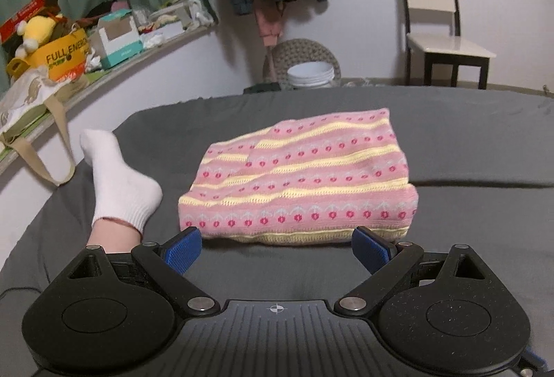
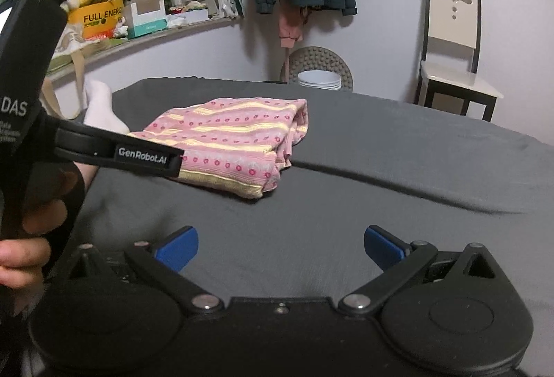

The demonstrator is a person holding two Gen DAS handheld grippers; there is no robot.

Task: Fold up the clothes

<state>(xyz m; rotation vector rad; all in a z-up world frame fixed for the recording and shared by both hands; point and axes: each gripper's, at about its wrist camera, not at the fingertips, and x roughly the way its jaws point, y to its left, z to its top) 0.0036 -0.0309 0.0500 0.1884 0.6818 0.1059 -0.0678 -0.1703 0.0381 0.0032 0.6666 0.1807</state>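
Both grippers were spread wide, holding nothing. Pink knit garment (image 1: 297, 179) lay folded on the grey sheet (image 1: 467, 221), just ahead of the left gripper (image 1: 277, 247), well forward-left of the right gripper (image 2: 280, 247). Probably done; if tidying, pinch near-edge corners evenly, avoid the socked foot (image 1: 117, 176).

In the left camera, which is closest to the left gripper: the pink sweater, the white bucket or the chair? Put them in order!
From the left gripper:
1. Sweater, just ahead on the bed.
2. Bucket, beyond the bed, middle.
3. Chair, far right by the wall.
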